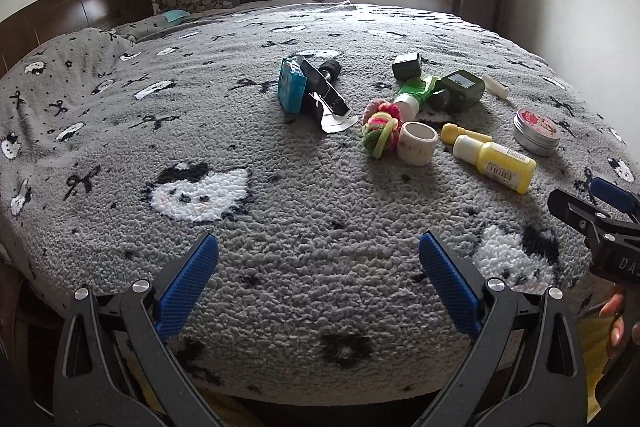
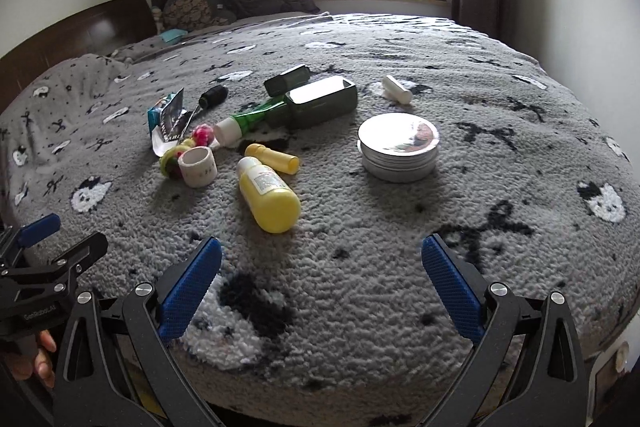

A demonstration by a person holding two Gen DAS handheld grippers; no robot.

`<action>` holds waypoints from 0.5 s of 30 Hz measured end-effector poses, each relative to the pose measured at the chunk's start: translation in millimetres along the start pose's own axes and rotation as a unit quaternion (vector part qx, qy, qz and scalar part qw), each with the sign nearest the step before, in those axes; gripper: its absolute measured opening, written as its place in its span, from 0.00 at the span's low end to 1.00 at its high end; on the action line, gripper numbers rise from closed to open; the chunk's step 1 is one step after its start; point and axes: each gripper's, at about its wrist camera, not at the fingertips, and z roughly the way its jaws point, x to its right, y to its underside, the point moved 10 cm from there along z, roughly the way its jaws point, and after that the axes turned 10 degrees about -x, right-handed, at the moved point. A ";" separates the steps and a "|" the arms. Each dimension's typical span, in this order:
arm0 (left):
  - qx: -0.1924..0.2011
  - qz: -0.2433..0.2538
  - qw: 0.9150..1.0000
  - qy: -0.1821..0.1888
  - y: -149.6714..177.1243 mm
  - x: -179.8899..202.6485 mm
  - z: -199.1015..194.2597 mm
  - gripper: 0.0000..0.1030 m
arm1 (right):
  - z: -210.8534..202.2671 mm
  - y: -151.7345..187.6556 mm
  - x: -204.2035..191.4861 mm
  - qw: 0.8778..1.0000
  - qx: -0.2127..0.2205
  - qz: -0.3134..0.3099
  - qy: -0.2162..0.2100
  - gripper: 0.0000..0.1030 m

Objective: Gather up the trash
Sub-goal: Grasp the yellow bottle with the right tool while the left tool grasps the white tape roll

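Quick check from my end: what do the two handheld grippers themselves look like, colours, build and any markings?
Both match. The left gripper and right gripper each have black angular arms with triangular cut-outs and silver round pivot bolts, ending in blue cross-hatched pads. The jaws carry no visible cables. Seen side-on, the left body bears small white lettering, "GenRobot.AI" as best I can read; the right shows only "DA" at the frame edge. No sleeves show.

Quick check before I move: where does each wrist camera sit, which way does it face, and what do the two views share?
Left wrist: on the left gripper at the bed's near edge, facing the window; right gripper and fingers at right.
Right wrist: on the right gripper, same heading; left gripper at left.
Shared: yellow bottle, round tin, tape roll, grey blanket.
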 end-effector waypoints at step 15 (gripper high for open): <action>-0.014 0.030 0.998 0.056 -19.3 32.5 28.8 0.74 | 60.2 -28.9 -23.5 0.998 -0.031 -0.047 -0.042 0.43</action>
